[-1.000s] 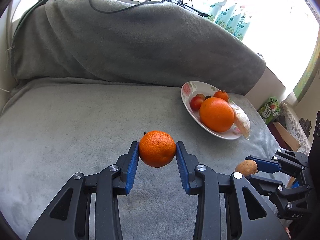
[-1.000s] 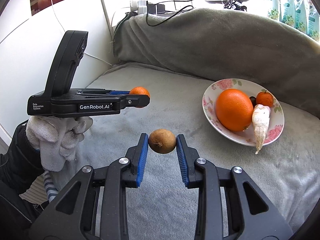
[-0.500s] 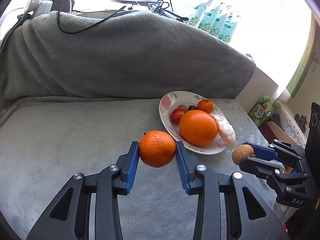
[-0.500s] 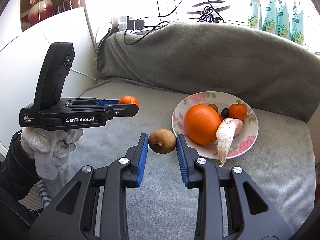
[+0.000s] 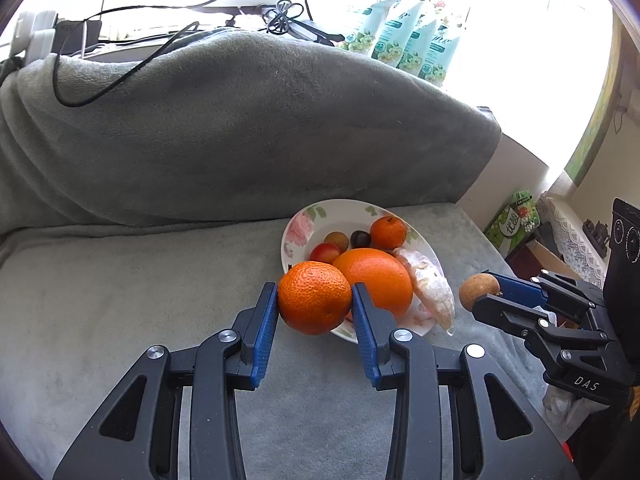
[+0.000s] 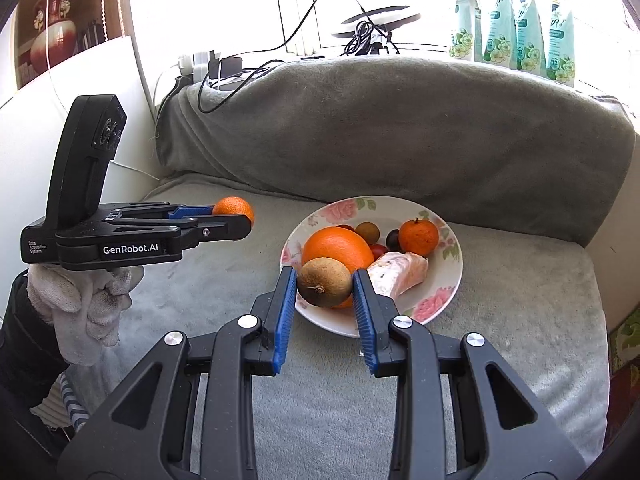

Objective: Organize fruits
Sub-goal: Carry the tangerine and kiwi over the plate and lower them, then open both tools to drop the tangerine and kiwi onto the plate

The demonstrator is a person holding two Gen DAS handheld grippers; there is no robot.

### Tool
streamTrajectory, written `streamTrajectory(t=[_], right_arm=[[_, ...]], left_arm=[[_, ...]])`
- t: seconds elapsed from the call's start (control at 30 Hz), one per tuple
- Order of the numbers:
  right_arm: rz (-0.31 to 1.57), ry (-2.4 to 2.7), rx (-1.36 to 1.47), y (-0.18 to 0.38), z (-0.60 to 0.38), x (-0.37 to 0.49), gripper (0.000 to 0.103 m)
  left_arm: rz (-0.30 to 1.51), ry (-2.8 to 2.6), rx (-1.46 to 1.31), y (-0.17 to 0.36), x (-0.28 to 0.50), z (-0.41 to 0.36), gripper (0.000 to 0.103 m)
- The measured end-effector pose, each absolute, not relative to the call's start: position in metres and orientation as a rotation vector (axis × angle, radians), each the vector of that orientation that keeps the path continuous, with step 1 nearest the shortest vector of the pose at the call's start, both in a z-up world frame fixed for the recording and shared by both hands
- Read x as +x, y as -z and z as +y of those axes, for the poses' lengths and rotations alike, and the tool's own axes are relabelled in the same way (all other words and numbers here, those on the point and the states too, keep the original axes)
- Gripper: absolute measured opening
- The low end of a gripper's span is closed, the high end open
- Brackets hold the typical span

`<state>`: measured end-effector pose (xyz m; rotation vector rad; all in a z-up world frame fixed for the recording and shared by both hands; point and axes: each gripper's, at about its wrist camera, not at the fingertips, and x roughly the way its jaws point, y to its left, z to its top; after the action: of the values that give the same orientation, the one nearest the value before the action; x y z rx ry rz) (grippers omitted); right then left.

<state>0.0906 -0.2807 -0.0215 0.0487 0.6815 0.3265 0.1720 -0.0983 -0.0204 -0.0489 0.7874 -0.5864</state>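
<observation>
My left gripper (image 5: 315, 304) is shut on a mandarin (image 5: 314, 297), held in the air at the near left rim of the floral plate (image 5: 298, 232). My right gripper (image 6: 325, 284) is shut on a small brown fruit (image 6: 325, 282), hovering over the plate's (image 6: 450, 276) near edge. On the plate lie a big orange (image 6: 336, 246), a small tangerine (image 6: 418, 237), a peeled pale segment (image 6: 400, 274) and a few small dark and red fruits (image 6: 368, 232). In the right wrist view the left gripper (image 6: 240, 220) with its mandarin (image 6: 232, 206) is at the left, held by a gloved hand (image 6: 86, 304).
A grey blanket (image 5: 120, 300) covers the seat, and its rolled back (image 5: 240, 128) rises behind the plate. Cables and a power strip (image 5: 36, 36) lie on the sill beside several teal pouches (image 5: 408, 44). A green packet (image 5: 514, 220) and a box stand off the right edge.
Both grippers have carried their fruit toward the plate: it has come nearer and more central in both views. Neither grip has changed.
</observation>
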Motion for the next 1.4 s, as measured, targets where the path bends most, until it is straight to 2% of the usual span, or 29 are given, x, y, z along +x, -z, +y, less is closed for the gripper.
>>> streamTrajectory(t=[0.7, 1.4], right_arm=[[0.738, -0.252, 0.104, 0.048, -0.332, 0.127, 0.030], [0.773, -0.265, 0.138, 0.061, -0.338, 0.140, 0.030]], left_arm=[[0.784, 0.614, 0.000, 0.011, 0.202, -0.149, 0.035], [0.816, 0.621, 0.003, 0.019, 0.221, -0.172, 0.035]])
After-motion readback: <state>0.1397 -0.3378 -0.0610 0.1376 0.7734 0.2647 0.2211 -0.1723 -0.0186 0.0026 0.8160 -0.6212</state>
